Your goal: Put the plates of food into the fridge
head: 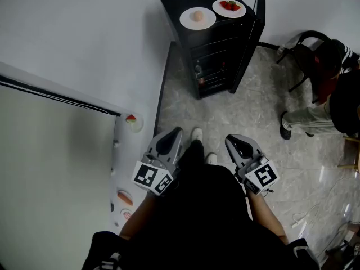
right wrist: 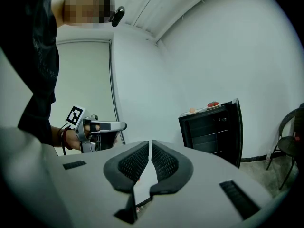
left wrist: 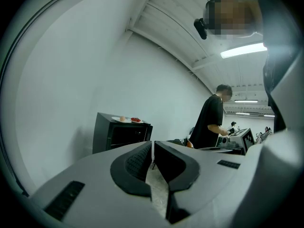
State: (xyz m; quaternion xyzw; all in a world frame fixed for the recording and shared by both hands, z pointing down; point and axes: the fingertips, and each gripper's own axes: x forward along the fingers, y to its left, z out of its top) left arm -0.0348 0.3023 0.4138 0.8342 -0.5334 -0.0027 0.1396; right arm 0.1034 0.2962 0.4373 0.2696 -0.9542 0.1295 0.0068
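A small black fridge (head: 216, 44) stands against the white wall with its door (head: 251, 35) swung open. On its top sit two white plates: one with a round bun (head: 197, 17), one with red strawberries (head: 229, 7). Both grippers hang low in front of the person, well short of the fridge. My left gripper (head: 175, 130) is shut with nothing between its jaws. My right gripper (head: 230, 139) is also shut and empty. The fridge (left wrist: 118, 134) shows far off in the left gripper view, and the fridge (right wrist: 211, 129) shows in the right gripper view with both plates on top.
A seated person (head: 329, 103) on a black chair (head: 306, 52) is at the right. Another person (left wrist: 211, 122) stands at a bench in the left gripper view. A low white shelf with toy food (head: 132, 121) runs along the left wall. Cables (head: 306, 215) lie on the floor.
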